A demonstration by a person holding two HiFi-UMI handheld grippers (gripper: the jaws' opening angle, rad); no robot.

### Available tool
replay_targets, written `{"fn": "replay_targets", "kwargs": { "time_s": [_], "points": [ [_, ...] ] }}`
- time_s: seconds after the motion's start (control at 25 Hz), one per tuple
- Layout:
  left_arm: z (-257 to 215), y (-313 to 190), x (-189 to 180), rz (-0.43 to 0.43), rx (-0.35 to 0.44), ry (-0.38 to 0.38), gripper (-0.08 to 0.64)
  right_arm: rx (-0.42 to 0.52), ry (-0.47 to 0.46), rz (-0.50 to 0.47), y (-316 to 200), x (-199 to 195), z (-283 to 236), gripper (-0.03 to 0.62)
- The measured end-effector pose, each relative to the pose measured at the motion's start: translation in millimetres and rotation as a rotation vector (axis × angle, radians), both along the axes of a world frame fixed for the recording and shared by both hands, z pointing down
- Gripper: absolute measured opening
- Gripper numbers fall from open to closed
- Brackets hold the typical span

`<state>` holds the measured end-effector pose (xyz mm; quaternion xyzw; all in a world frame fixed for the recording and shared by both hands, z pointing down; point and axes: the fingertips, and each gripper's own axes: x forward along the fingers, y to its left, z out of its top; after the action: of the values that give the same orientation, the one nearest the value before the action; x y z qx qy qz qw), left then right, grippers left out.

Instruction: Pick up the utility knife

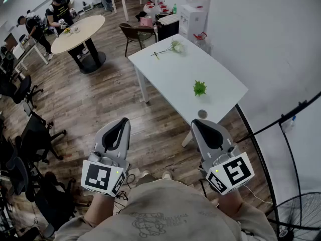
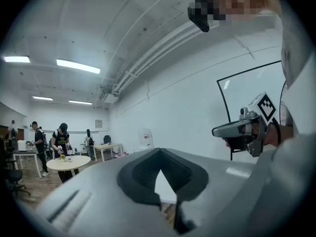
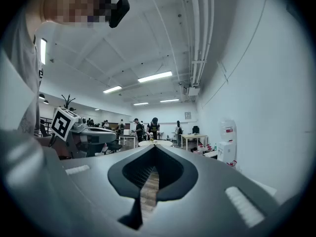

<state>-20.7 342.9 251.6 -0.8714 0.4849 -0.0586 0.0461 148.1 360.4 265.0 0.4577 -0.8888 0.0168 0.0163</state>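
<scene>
Head view: had the pickup begun?
— No. The left hand-held gripper (image 1: 122,121) and right hand-held gripper (image 1: 198,123) were well short of the tabletop (image 1: 170,74), each with jaws pressed together on nothing. No utility knife showed in any view.
— Counts?
— Two hand-held grippers, one tabletop, one green plant (image 1: 199,88), one flower stem (image 1: 170,47), one small round object (image 1: 202,114). All of the task was left.

No readable text — only unreadable square markers.

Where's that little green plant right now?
In the head view, the green plant sits on the white table ahead, just beyond a small round object.
</scene>
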Motion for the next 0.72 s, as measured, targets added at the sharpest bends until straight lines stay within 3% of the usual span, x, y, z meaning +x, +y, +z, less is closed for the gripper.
{"fn": "replay_targets", "kwargs": {
  "time_s": [0.72],
  "points": [
    [1.4, 7.1, 0.8, -0.001, -0.011, -0.004, 0.0, -0.006, -0.056, 0.005, 10.2, -0.1, 2.5, 0.029]
  ]
}}
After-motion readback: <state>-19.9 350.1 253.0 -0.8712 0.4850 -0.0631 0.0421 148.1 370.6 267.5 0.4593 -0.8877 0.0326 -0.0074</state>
